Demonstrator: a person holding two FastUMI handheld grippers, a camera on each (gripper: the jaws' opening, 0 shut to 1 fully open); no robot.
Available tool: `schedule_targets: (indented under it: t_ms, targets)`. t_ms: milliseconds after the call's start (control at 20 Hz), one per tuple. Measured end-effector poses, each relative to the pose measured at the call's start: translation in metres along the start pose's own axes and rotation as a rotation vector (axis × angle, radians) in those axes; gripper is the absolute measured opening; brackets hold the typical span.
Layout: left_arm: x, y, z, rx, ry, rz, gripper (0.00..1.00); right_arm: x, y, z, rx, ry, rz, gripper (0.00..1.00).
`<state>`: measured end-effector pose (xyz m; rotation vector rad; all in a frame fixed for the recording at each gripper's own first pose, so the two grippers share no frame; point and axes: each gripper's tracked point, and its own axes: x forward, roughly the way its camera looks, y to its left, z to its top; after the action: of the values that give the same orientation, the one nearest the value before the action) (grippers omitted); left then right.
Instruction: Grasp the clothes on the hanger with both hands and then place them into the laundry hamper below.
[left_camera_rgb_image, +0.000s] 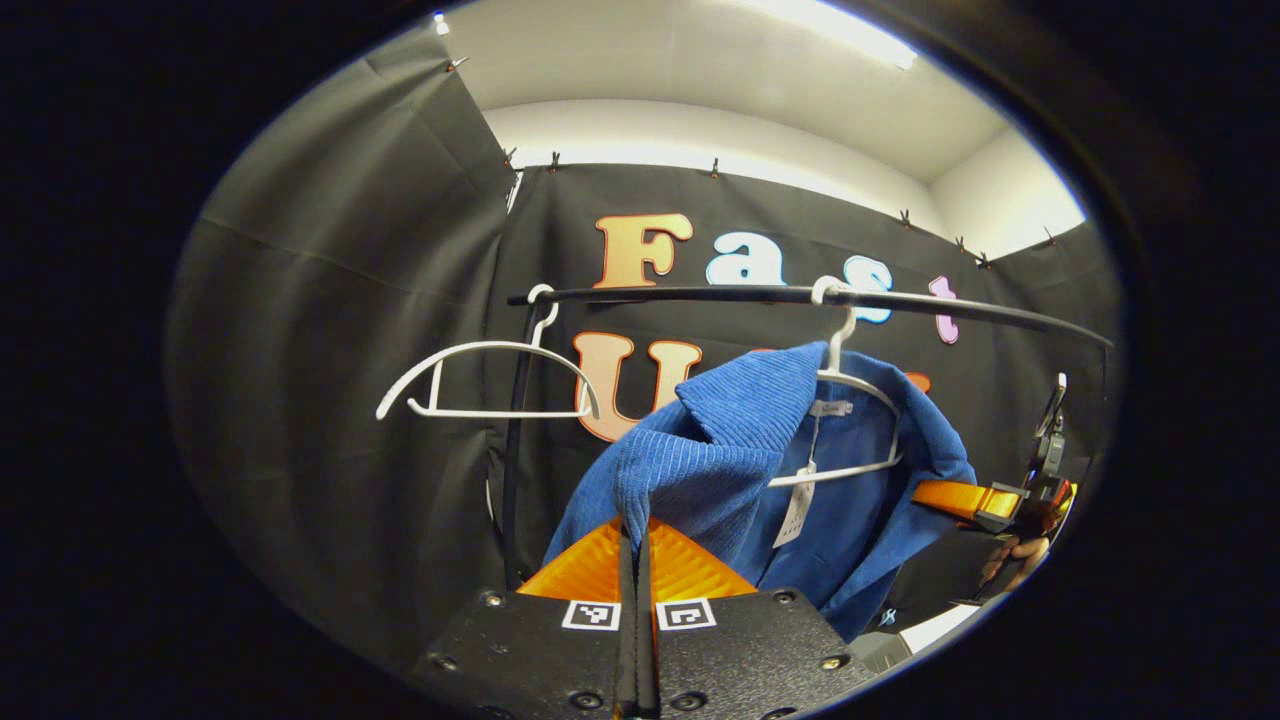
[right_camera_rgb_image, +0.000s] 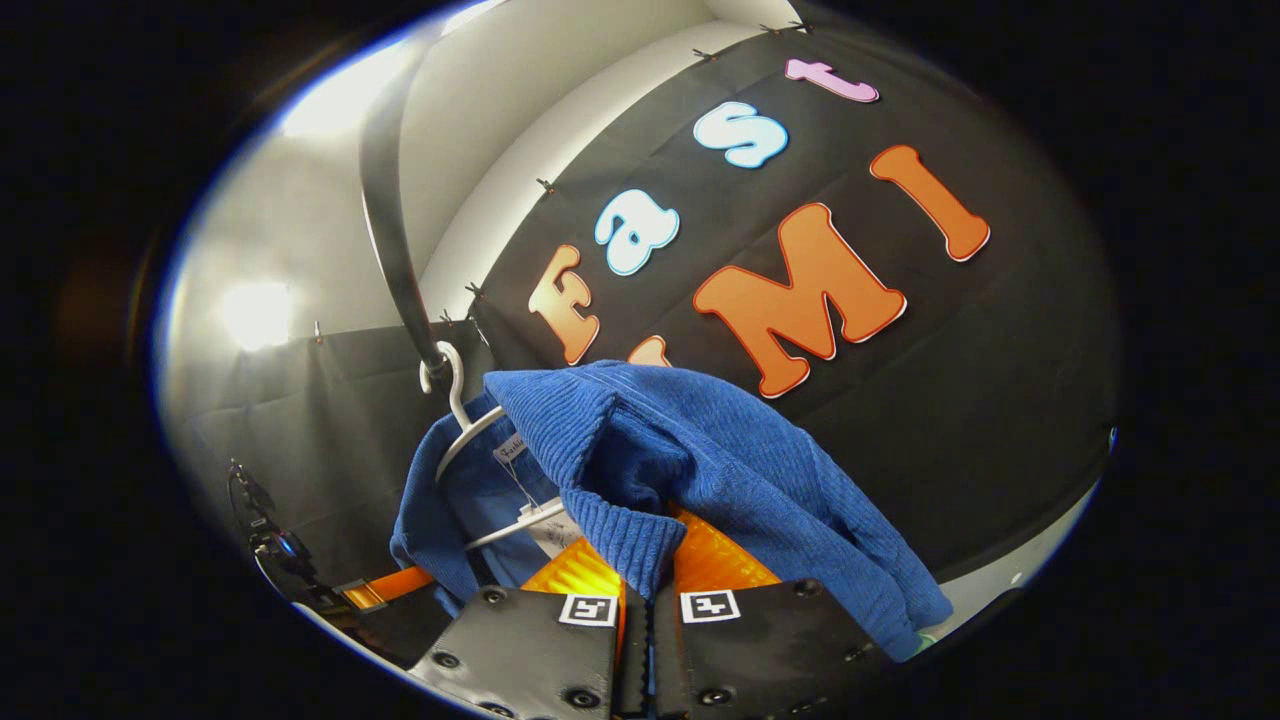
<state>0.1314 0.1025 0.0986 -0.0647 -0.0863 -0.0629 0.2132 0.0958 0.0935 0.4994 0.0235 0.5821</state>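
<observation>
Both hand-held grippers pinching blue garment edges

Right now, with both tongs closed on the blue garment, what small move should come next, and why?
Probably lift both tongs a little and draw the blue garment off the white hanger. The left tongs and right tongs each pinch a fold of it, yet the hanger is inside the collar and hooked on the black rail, so pulling straight down would likely drag the hanger.
</observation>
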Motion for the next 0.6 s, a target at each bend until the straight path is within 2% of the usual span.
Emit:
schedule_targets:
  t_ms: [200, 400, 500, 600]
  targets:
    - [0.009, 0.019, 0.028, -0.083, -0.016, -0.030, 0.00, -0.001, 0.001, 0.023, 0.093, -0.055, 0.017, 0.10]
    - [0.018, 0.040, 0.062, -0.130, -0.039, -0.041, 0.00, 0.006, 0.008, 0.050, 0.086, -0.097, 0.044, 0.10]
    - [0.019, 0.048, 0.082, -0.123, -0.074, -0.042, 0.00, 0.007, 0.015, 0.066, 0.089, -0.123, 0.068, 0.10]
    - [0.020, 0.051, 0.098, -0.081, -0.105, -0.043, 0.00, 0.010, 0.011, 0.080, 0.083, -0.130, 0.062, 0.10]
